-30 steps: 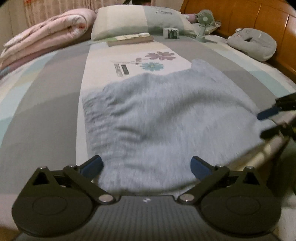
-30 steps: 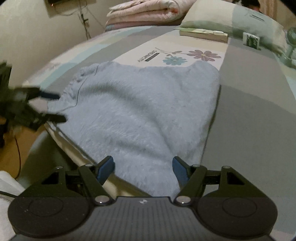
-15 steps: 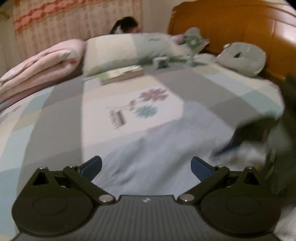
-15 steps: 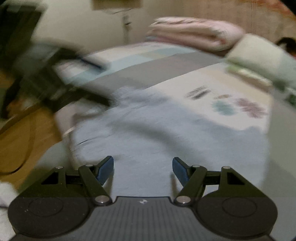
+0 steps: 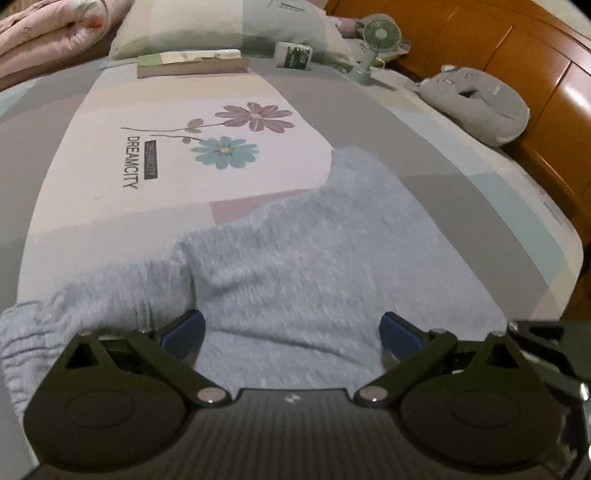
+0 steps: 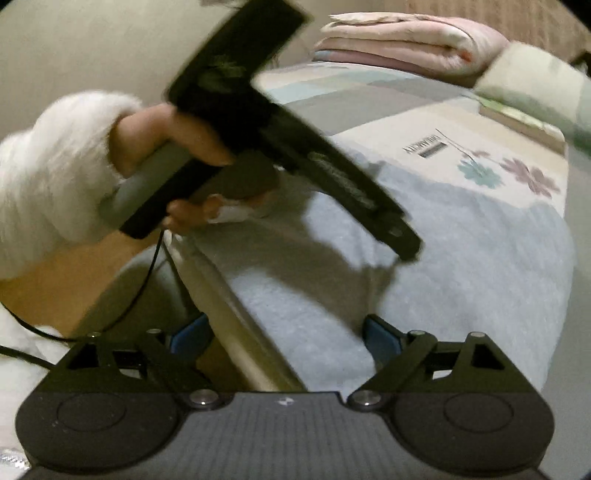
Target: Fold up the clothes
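A light blue fuzzy sweater (image 5: 332,266) lies flat on the patchwork bed cover (image 5: 110,155), one sleeve (image 5: 74,310) bunched at the lower left. My left gripper (image 5: 291,332) hovers open low over its near part, blue pads wide apart and gripping nothing. In the right wrist view the sweater (image 6: 480,258) reaches the bed's edge (image 6: 229,314). My right gripper (image 6: 286,334) straddles that edge and hem; its jaws are opening and the pads press on nothing. A hand in a white fluffy sleeve (image 6: 48,177) holds the left gripper (image 6: 406,249) slanting over the sweater.
At the head of the bed are a pillow (image 5: 221,26), a book (image 5: 192,64), a small box (image 5: 293,55), a green fan (image 5: 376,40) and a grey plush cushion (image 5: 476,103). A wooden headboard (image 5: 517,66) runs along the right. A folded pink quilt (image 6: 406,37) lies far back. A black cable (image 6: 140,295) hangs by the bed's side.
The left gripper has swung across into the right camera's view, above the sweater. The left view now shows the bunched sleeve at lower left. The right jaws have spread wider.
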The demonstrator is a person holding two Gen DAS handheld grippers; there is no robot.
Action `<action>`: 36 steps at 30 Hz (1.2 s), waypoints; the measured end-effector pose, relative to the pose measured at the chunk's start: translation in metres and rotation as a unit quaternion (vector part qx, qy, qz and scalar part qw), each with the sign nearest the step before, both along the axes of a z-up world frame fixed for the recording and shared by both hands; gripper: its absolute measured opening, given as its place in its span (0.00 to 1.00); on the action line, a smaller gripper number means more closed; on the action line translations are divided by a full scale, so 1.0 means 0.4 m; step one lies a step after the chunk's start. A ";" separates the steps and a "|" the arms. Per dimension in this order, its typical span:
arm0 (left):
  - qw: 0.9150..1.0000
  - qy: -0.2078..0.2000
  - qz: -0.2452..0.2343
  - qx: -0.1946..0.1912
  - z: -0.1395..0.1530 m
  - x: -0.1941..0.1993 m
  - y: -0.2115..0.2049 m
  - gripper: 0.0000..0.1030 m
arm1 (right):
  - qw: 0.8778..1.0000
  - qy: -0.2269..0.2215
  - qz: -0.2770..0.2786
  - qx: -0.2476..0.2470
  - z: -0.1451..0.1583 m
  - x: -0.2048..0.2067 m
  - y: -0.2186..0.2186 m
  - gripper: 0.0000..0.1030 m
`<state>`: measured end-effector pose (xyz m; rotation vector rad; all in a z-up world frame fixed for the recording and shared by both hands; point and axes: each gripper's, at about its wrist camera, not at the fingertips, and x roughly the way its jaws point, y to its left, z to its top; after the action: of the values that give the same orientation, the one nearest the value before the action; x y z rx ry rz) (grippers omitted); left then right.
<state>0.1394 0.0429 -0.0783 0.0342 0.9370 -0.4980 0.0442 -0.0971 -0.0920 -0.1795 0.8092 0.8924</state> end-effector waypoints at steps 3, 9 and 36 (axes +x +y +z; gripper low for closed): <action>1.000 -0.008 -0.010 -0.008 0.049 -0.027 -0.002 0.98 | 0.999 0.009 -0.034 0.029 0.021 0.000 -0.054 0.90; 0.997 0.018 -0.063 -0.045 0.047 -0.014 -0.071 0.98 | 0.989 0.005 -0.129 0.067 0.049 -0.020 -0.170 0.93; 1.000 -0.012 -0.008 0.014 0.135 -0.112 0.019 0.99 | 0.963 0.017 -0.247 0.110 0.008 -0.035 -0.318 0.99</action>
<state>0.0948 0.0504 -0.0241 0.0722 0.9212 -0.4984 0.0302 -0.2245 -0.0888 0.2282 0.7356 0.5067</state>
